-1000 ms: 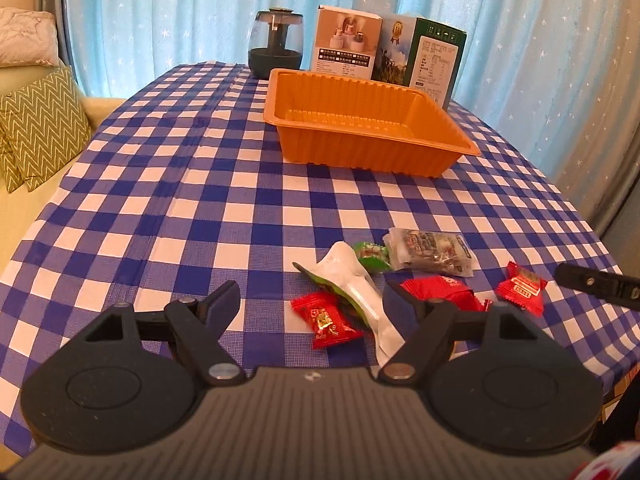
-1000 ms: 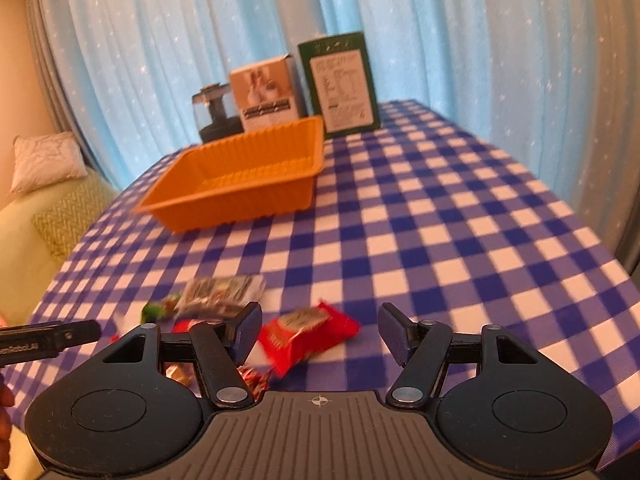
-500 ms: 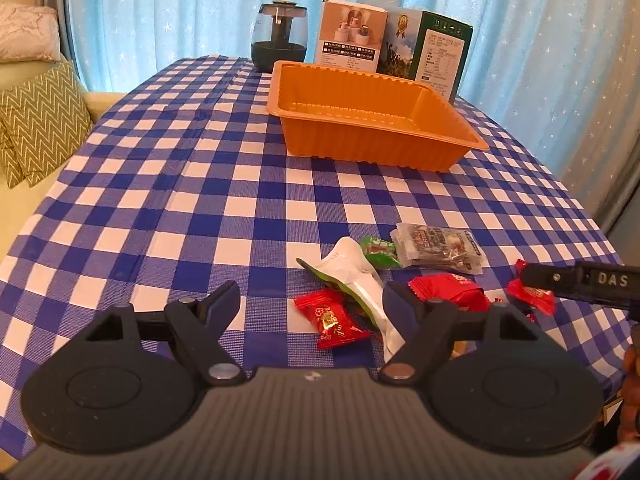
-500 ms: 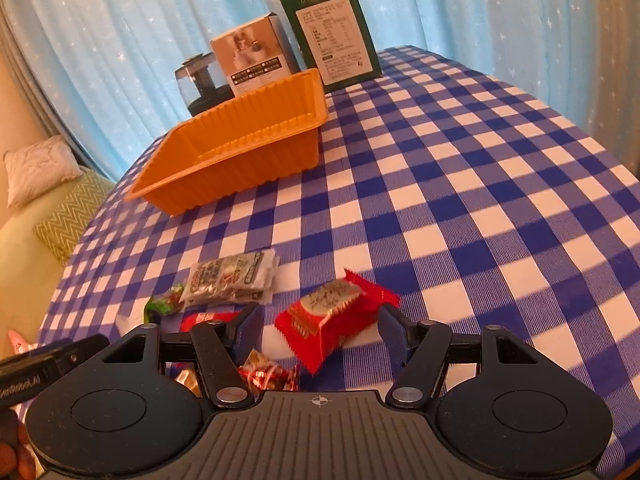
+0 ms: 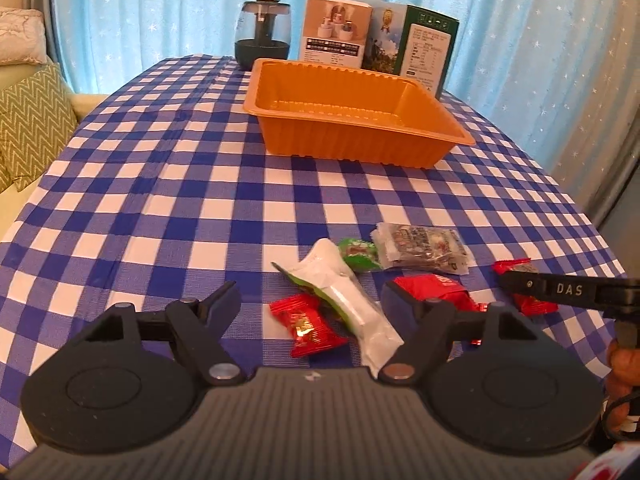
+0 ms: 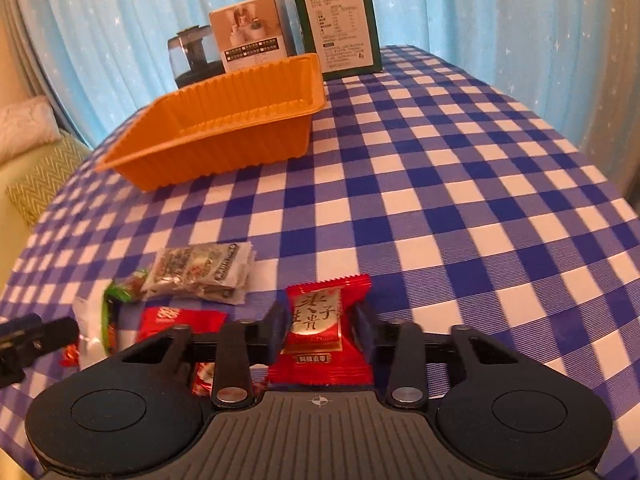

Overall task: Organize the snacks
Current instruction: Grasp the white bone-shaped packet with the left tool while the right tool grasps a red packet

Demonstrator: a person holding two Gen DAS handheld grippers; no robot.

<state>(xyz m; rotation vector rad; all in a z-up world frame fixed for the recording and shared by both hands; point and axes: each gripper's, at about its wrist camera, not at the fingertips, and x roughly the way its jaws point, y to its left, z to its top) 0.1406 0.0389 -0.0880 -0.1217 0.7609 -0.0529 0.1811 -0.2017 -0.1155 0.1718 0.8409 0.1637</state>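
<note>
My right gripper (image 6: 319, 328) is closing its jaws, and the pads press both sides of a red candy packet (image 6: 316, 312) lying on the checked cloth. The left wrist view has that gripper's finger (image 5: 560, 290) across the same packet (image 5: 514, 267). My left gripper (image 5: 311, 294) hovers with its jaws closing slightly but still wide. A small red candy (image 5: 308, 326) and a long white-green packet (image 5: 344, 292) lie between its fingers, untouched. Nearby are a green candy (image 5: 358, 254), a clear dark packet (image 5: 424, 248) and another red packet (image 5: 436, 288). The orange tray (image 5: 360, 148) stands empty further back.
Behind the tray (image 6: 224, 152) stand a dark glass jar (image 5: 262, 36), a white box (image 5: 336, 36) and a green box (image 5: 416, 48). A sofa with a zigzag cushion (image 5: 28, 120) is off the table's left edge. Blue curtains hang behind.
My right gripper has come down and forward over the red packet and drawn its jaws in onto it. In the left wrist view its finger has slid in from the right.
</note>
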